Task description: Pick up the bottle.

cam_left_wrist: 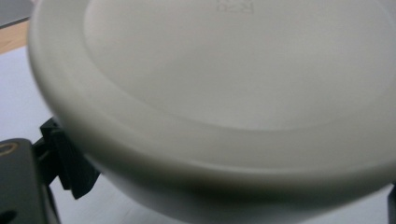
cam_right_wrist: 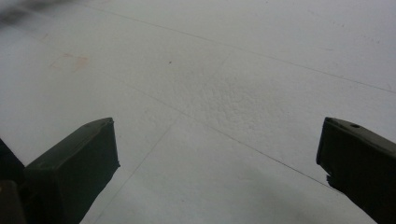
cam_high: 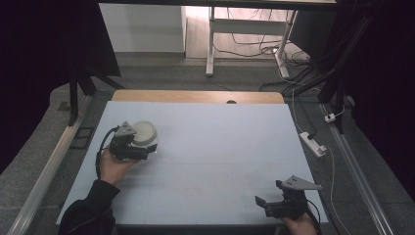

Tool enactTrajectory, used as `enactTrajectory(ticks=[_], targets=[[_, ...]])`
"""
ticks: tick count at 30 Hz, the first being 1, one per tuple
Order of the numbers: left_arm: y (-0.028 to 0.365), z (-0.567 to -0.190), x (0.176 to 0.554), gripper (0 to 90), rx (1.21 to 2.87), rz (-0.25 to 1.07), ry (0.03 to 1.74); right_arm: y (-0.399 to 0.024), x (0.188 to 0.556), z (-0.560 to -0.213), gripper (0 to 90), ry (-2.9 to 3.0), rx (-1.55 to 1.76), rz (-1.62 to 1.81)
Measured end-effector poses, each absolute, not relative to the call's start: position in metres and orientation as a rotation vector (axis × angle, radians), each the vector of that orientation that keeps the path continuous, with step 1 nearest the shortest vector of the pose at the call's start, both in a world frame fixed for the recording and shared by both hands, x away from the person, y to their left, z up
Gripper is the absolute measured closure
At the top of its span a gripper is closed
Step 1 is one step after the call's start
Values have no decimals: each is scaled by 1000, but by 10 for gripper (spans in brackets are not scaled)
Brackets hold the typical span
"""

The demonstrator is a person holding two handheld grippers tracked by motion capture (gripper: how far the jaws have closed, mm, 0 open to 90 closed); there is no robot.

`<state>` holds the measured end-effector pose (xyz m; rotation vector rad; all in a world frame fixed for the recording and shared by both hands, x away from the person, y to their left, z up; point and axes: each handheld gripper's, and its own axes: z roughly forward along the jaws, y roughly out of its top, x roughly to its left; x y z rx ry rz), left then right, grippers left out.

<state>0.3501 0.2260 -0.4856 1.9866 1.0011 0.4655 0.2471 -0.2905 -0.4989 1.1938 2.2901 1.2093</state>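
- Step in hand, likely: left gripper [cam_high: 142, 147] taking the white round container [cam_high: 144, 132]; seat the jaws squarely on its sides under the lid rim, squeeze gently, keep it level.
- Container near the surface [cam_high: 220, 147] left edge, about midway back, between the left gripper's jaws; pinched or not, cannot tell.
- Right gripper [cam_high: 266, 204] spread, holding nothing, at the near right corner, well apart.

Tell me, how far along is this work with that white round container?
Early, it seems. The left claw has reached the white round container on the blue table cover; its lid looms between the jaws, though whether they grip it I cannot tell. The right claw waits open near the front edge, empty. Any lifting or moving seems yet to come.
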Motion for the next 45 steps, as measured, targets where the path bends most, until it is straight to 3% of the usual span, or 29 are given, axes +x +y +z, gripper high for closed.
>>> enactTrajectory(ticks=[45], targets=[[110, -465, 329, 75, 2133, 265, 632, -290, 247, -499, 0, 2295, 1183, 1209]])
